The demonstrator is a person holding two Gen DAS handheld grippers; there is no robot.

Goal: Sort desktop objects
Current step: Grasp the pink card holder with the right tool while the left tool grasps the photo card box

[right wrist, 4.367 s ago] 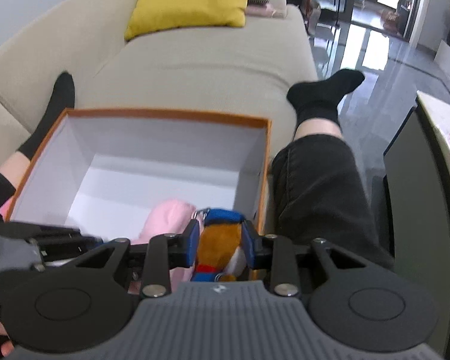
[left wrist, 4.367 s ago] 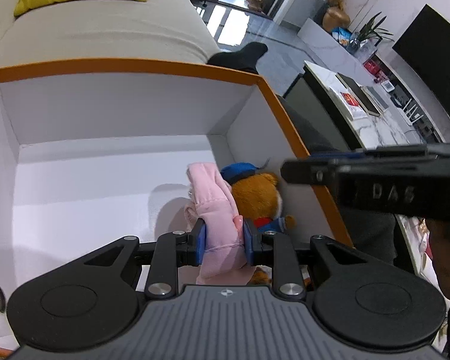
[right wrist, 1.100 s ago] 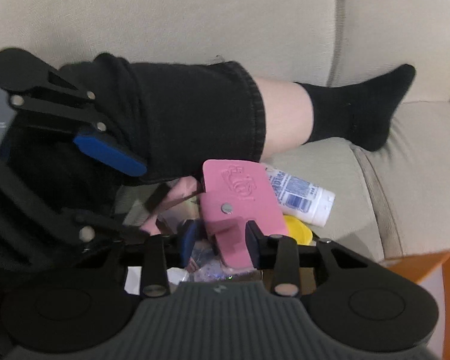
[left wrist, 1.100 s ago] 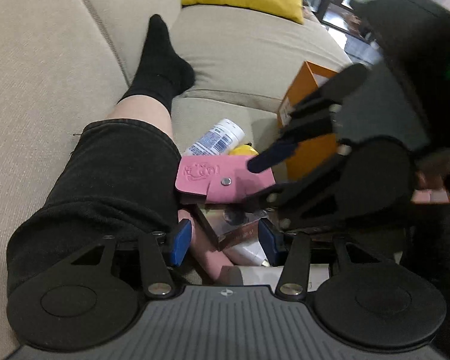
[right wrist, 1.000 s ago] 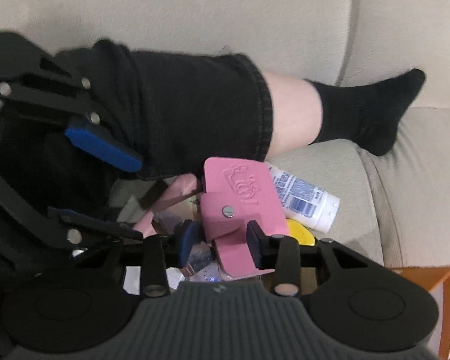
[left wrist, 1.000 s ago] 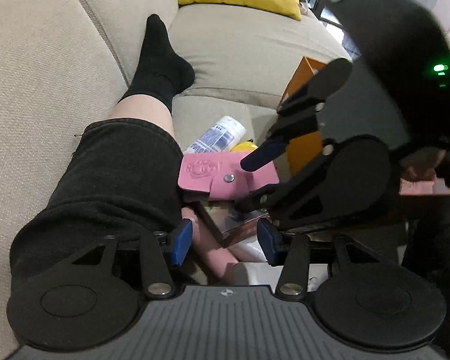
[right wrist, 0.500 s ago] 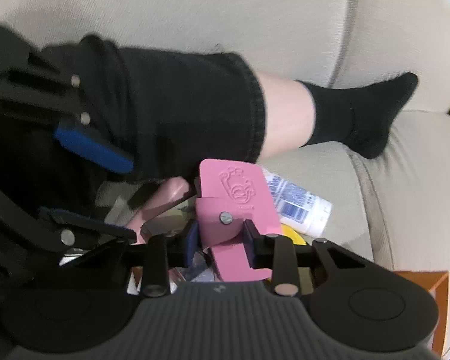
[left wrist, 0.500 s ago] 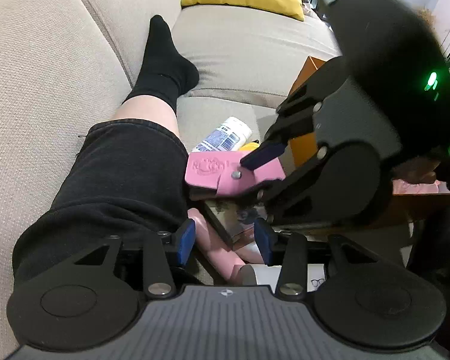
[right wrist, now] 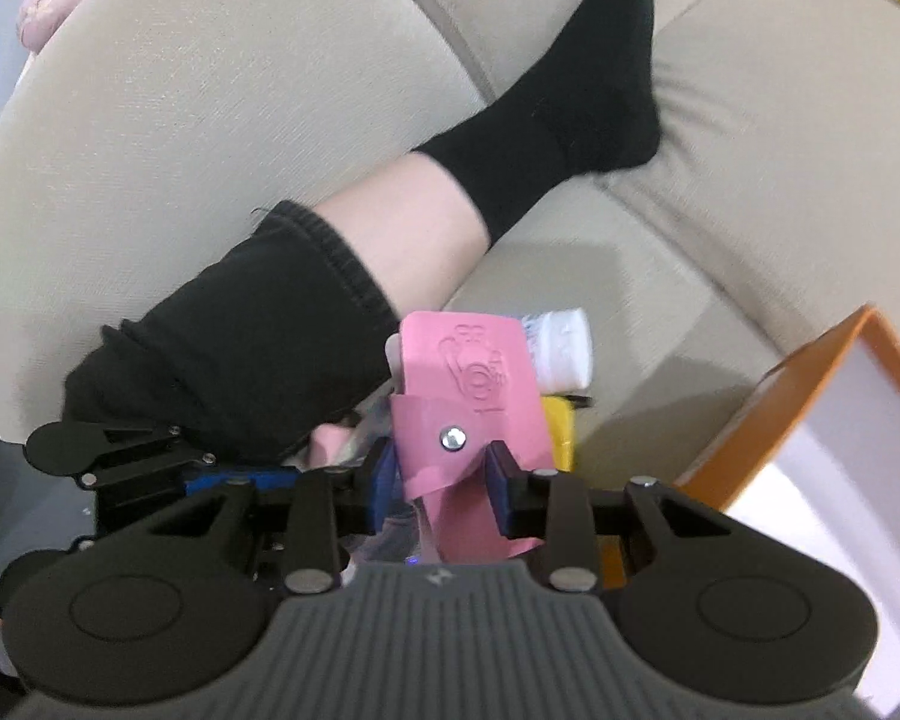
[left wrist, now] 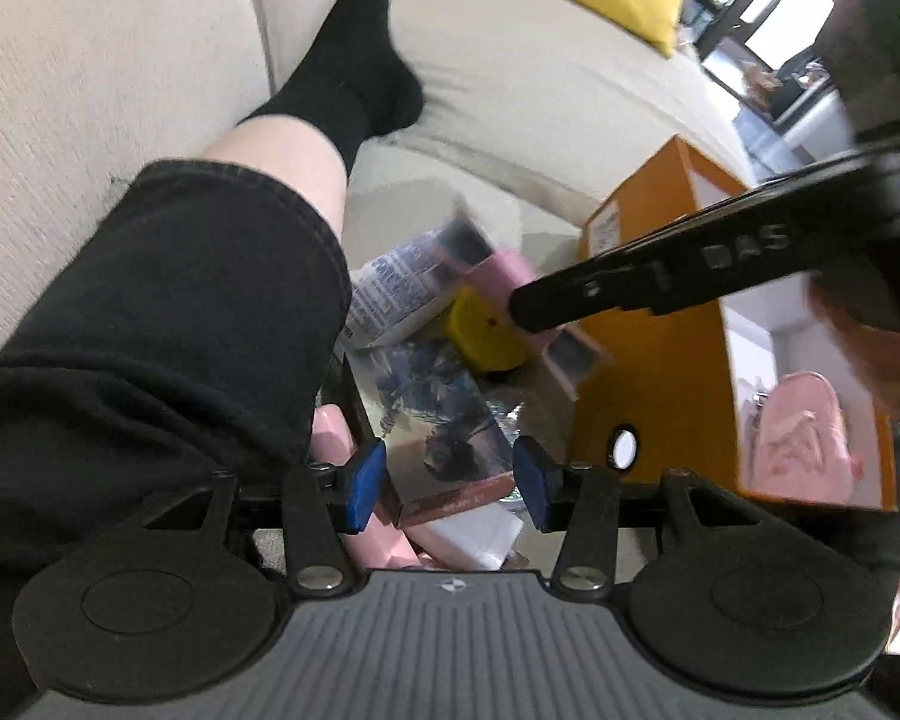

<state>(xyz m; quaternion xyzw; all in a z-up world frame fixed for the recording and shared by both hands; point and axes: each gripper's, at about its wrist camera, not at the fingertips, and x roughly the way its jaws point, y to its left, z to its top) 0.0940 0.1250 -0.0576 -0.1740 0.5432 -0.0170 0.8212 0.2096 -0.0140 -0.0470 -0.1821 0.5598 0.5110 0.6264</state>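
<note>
Right gripper (right wrist: 439,492) clamped on a pink snap pouch (right wrist: 468,402); left gripper (left wrist: 447,483) open and empty.
The pouch is held up off the sofa (right wrist: 750,138), over a white bottle (right wrist: 561,348) and a yellow object (right wrist: 561,426). The left fingers straddle a glossy printed box (left wrist: 444,414) without touching it. An orange box (left wrist: 660,360) stands beside the pile, by the person's leg (left wrist: 168,300).

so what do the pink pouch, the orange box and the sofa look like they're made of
Pink pouch: probably soft faux leather or silicone; matte, with an embossed figure and a metal snap stud, bending between the right tongs.
Orange box: stiff cardboard, smooth orange outside, white inside, crisp straight edges.
Sofa: woven fabric, beige with a fine visible weave and stitched seams.
</note>
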